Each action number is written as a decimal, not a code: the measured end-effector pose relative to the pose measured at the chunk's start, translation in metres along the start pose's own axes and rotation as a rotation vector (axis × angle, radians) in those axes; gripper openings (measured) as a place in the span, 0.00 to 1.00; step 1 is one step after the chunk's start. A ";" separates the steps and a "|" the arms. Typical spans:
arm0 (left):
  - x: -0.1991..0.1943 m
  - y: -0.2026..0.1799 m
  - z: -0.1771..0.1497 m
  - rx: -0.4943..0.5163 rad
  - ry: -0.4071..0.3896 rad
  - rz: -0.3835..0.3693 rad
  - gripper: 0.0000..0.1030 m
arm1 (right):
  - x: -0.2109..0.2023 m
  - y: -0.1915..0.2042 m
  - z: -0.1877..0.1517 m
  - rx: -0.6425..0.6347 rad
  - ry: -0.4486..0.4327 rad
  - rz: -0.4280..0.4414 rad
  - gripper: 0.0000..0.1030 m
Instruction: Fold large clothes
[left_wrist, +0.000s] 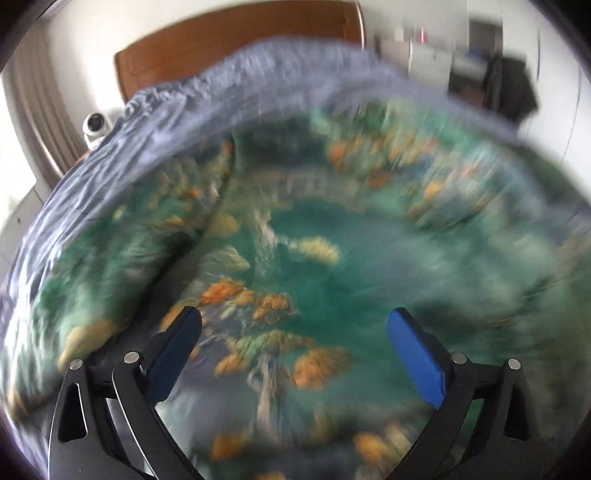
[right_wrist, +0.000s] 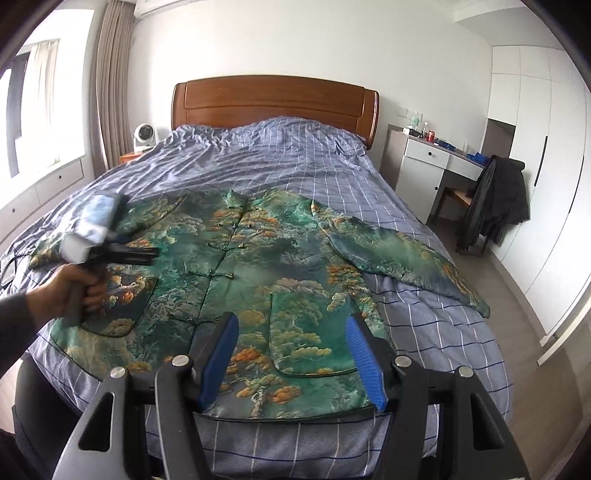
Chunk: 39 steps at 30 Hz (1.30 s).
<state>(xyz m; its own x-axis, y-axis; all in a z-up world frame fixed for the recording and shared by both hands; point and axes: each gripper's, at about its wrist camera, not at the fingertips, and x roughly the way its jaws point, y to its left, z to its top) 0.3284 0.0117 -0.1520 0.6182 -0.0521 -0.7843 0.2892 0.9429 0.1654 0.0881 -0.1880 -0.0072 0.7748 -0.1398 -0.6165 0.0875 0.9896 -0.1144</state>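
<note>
A green jacket (right_wrist: 258, 273) with an orange tree print lies flat, front up, on the bed, buttons down the middle and both sleeves spread. Its right sleeve (right_wrist: 399, 251) reaches toward the bed's right side. My right gripper (right_wrist: 291, 325) is open and empty, above the jacket's lower hem. My left gripper (left_wrist: 295, 321) is open and empty, close above the jacket (left_wrist: 314, 266); its view is motion-blurred. In the right wrist view the left gripper (right_wrist: 147, 254) hovers over the jacket's left chest, held by a hand.
The bed has a blue checked cover (right_wrist: 295, 162) and a wooden headboard (right_wrist: 273, 99). A white fan (right_wrist: 143, 137) stands at the left. A white desk (right_wrist: 436, 162) and a chair with a dark coat (right_wrist: 495, 203) stand at the right.
</note>
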 end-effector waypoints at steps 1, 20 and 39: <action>0.015 -0.005 -0.003 0.039 0.038 0.016 1.00 | 0.002 0.003 0.001 0.001 0.012 -0.002 0.60; 0.019 0.016 -0.011 -0.077 0.030 -0.133 1.00 | 0.067 0.056 0.007 -0.008 0.148 0.034 0.60; 0.019 0.016 -0.011 -0.078 0.030 -0.134 1.00 | 0.069 0.010 -0.003 0.195 0.154 0.021 0.60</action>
<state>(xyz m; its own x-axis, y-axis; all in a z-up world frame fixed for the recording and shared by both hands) 0.3368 0.0298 -0.1706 0.5552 -0.1700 -0.8141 0.3090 0.9510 0.0121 0.1409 -0.1876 -0.0529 0.6746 -0.1079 -0.7302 0.2028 0.9783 0.0428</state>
